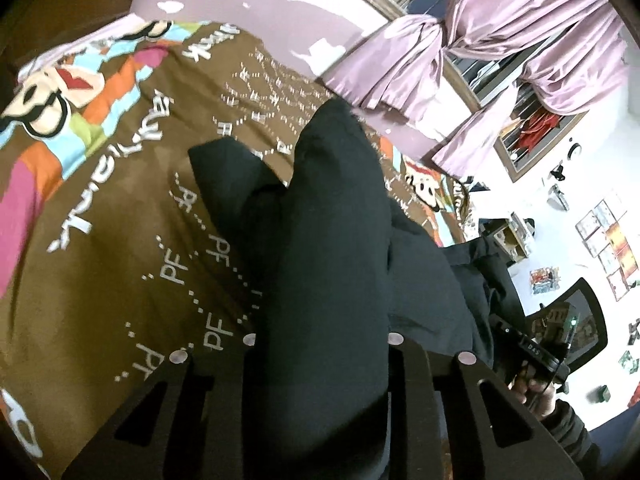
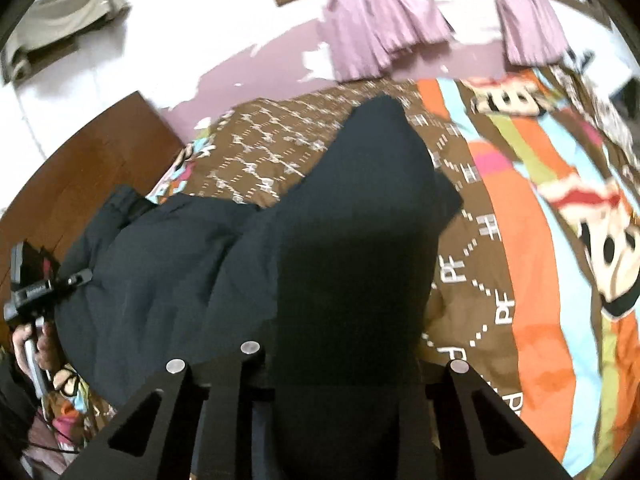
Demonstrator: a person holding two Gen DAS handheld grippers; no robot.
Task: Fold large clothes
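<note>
A large black garment (image 1: 328, 240) hangs over a bed with a brown cartoon-print cover (image 1: 104, 216). My left gripper (image 1: 320, 344) is shut on an edge of the garment, and the cloth runs away from the fingers toward the far side of the bed. My right gripper (image 2: 352, 356) is shut on another edge of the same garment (image 2: 344, 216), lifted above the cover (image 2: 500, 240). The right gripper's body shows in the left wrist view (image 1: 528, 352); the left one's shows in the right wrist view (image 2: 36, 288). The cloth hides the fingertips.
Pink curtains (image 1: 480, 52) hang at a window behind the bed. A wooden headboard (image 2: 88, 168) stands at one end. A black mesh chair (image 1: 580, 320) and papers on the white floor lie beside the bed.
</note>
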